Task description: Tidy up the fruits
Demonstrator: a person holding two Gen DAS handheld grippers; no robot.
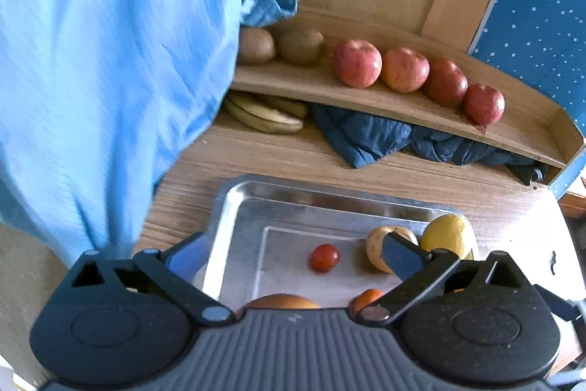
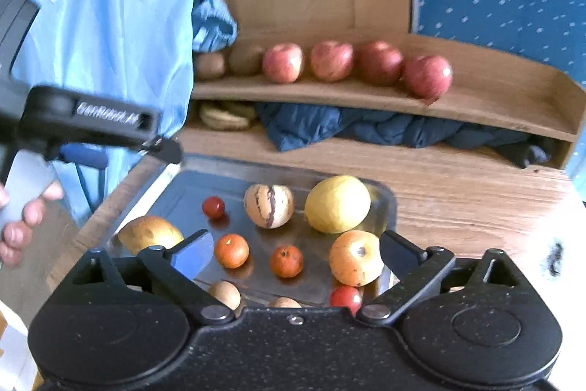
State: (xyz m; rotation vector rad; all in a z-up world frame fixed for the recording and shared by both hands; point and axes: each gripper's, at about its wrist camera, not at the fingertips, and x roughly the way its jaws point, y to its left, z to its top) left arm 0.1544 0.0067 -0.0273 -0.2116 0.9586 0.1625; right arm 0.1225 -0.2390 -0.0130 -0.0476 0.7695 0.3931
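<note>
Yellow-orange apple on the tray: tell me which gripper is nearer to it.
Right. The right gripper has the yellow-orange apple just beside its right finger; the left gripper hovers over the far left corner of the metal tray.
</note>
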